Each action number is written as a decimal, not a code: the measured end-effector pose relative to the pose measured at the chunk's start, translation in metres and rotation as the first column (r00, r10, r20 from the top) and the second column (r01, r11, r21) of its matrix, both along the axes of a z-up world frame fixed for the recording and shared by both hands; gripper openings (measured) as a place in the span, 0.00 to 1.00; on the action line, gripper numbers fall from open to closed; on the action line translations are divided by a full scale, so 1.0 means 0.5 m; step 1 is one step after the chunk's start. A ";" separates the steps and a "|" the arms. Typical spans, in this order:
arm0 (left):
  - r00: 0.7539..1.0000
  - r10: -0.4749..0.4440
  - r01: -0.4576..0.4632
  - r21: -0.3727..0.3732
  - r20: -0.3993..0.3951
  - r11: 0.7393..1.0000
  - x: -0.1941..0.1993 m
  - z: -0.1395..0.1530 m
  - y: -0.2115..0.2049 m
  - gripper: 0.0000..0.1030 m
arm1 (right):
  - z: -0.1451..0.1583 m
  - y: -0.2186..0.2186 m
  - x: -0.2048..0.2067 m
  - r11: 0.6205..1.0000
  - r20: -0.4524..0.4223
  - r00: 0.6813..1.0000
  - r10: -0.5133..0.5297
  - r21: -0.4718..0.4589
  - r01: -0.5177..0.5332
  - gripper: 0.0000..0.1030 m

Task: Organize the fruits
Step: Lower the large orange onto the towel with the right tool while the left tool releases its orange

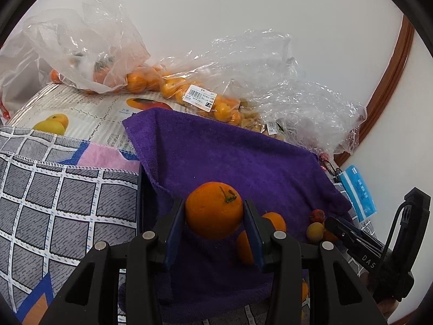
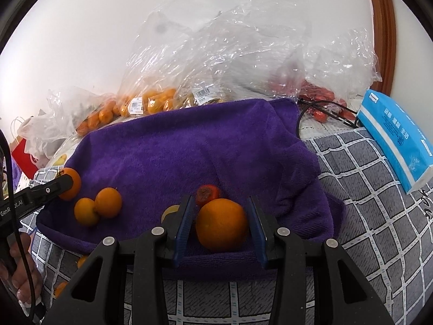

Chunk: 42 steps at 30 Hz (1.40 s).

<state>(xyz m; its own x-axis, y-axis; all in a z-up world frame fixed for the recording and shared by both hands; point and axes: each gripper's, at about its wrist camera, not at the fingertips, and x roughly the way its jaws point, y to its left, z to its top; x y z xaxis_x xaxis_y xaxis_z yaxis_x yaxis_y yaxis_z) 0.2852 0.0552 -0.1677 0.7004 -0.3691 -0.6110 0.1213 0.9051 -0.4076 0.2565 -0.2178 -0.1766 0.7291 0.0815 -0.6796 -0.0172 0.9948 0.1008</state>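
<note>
My left gripper (image 1: 214, 216) is shut on an orange with a green stem (image 1: 213, 212), held over the purple towel (image 1: 230, 157); it also shows in the right wrist view (image 2: 71, 182). My right gripper (image 2: 220, 223) stands around a second orange (image 2: 222, 224) on the purple towel (image 2: 189, 146); its jaws are slightly apart from the fruit's sides. Two small oranges (image 2: 98, 208), a red fruit (image 2: 207, 193) and a yellow fruit (image 2: 169, 211) lie on the towel.
Clear plastic bags of oranges (image 1: 173, 86) and red fruit (image 2: 319, 100) lie along the back wall. A blue tissue pack (image 2: 397, 140) lies at the right. A grey checked cloth (image 2: 379, 216) covers the surface around the towel.
</note>
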 end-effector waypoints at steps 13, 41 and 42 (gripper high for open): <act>1.000 0.016 -0.017 -0.043 -0.015 0.999 -0.002 0.002 0.013 0.40 | 0.000 0.000 0.001 1.000 0.003 1.000 0.005 -0.001 -0.005 0.40; 0.993 0.017 -0.022 0.039 0.119 0.999 -0.053 0.052 -0.021 0.52 | 0.013 -0.002 -0.017 1.000 0.058 0.998 -0.007 0.002 0.007 0.41; 0.992 0.017 -0.022 0.040 0.124 0.999 -0.056 0.055 -0.022 0.52 | 0.014 -0.001 -0.017 1.000 0.060 0.998 -0.010 -0.002 0.010 0.41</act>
<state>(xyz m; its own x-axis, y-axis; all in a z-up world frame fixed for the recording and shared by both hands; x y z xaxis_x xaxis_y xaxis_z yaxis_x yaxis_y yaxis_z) 0.2572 0.0443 -0.1403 0.7781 -0.3307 -0.5340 0.1502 0.9235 -0.3530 0.2478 -0.2181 -0.1698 0.7694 0.0729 -0.6345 -0.0135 0.9951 0.0980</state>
